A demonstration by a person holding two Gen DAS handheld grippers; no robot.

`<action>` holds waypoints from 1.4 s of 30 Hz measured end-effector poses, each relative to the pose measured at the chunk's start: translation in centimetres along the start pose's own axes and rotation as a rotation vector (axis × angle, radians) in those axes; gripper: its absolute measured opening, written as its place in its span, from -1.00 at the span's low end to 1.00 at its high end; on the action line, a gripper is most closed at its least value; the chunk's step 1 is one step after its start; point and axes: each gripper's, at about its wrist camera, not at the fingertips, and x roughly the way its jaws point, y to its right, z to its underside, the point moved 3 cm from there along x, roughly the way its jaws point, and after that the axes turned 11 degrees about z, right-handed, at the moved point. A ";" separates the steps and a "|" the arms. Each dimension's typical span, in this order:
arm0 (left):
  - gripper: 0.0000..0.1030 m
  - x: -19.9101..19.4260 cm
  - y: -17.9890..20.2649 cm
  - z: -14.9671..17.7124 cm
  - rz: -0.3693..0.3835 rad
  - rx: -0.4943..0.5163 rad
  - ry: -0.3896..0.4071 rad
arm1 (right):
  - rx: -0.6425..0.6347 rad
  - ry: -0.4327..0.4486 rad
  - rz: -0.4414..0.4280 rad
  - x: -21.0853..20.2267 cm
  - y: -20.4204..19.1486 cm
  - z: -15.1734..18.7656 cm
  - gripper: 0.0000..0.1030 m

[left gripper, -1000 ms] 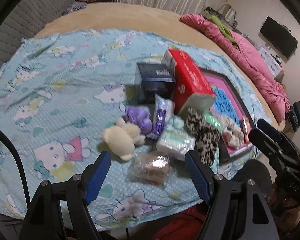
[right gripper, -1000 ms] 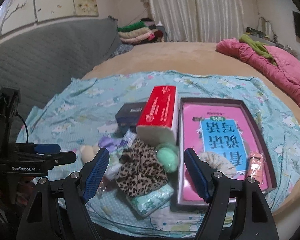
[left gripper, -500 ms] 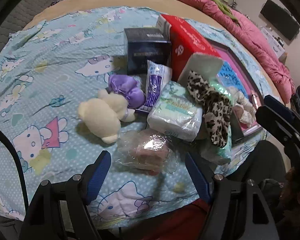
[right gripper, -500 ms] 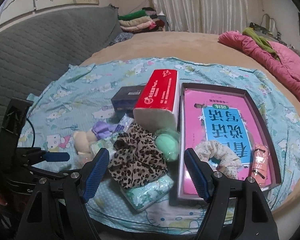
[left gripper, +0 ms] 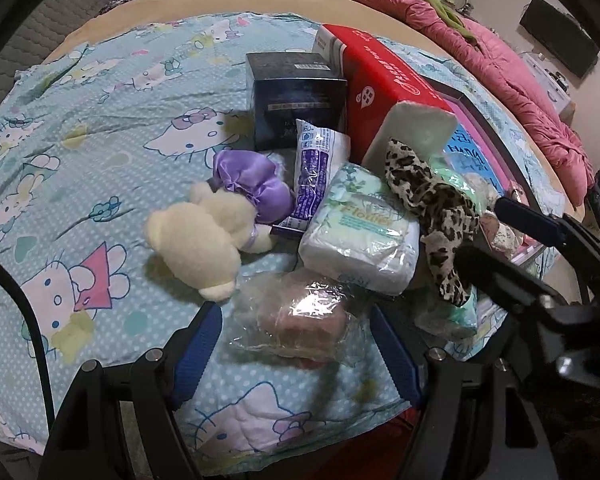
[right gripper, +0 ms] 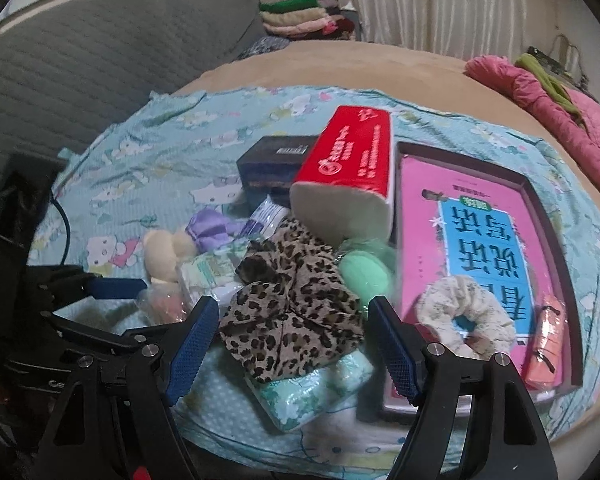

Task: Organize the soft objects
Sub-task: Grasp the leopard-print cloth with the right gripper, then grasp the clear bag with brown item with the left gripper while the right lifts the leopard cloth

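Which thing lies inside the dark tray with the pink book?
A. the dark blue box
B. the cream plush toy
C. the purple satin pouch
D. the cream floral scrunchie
D: in the right wrist view the cream floral scrunchie rests on the pink book within the dark tray.

Left gripper and right gripper both angle downward, jaws spread wide, gripping nothing

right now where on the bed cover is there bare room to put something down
The widest bare stretch of the blue cartoon-print cover lies left of the cream plush toy and dark blue box. The cover is also bare beyond the dark-rimmed tray. It is crowded around the leopard-print cloth and red tissue pack.
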 end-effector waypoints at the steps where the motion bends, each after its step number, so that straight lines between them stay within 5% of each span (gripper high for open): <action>1: 0.46 0.0 -0.1 0.0 -0.004 0.000 0.000 | -0.003 -0.001 0.000 0.2 -0.1 0.0 0.52; 9: 0.46 0.4 -0.9 -0.1 0.022 -0.020 -0.001 | 0.011 -0.022 -0.008 1.8 0.2 -0.2 0.37; 23: 0.37 1.1 -0.9 -0.3 0.059 -0.035 -0.007 | 0.000 -0.044 -0.075 3.5 -0.1 -0.3 -0.66; 32: 0.12 1.1 -1.4 -0.4 0.117 -0.069 0.020 | 0.033 0.012 -0.108 2.1 0.5 -0.5 -0.77; 42: 0.09 -0.5 -1.6 -0.2 0.109 -0.068 0.062 | 0.057 0.076 -0.140 0.4 1.2 -0.7 -0.77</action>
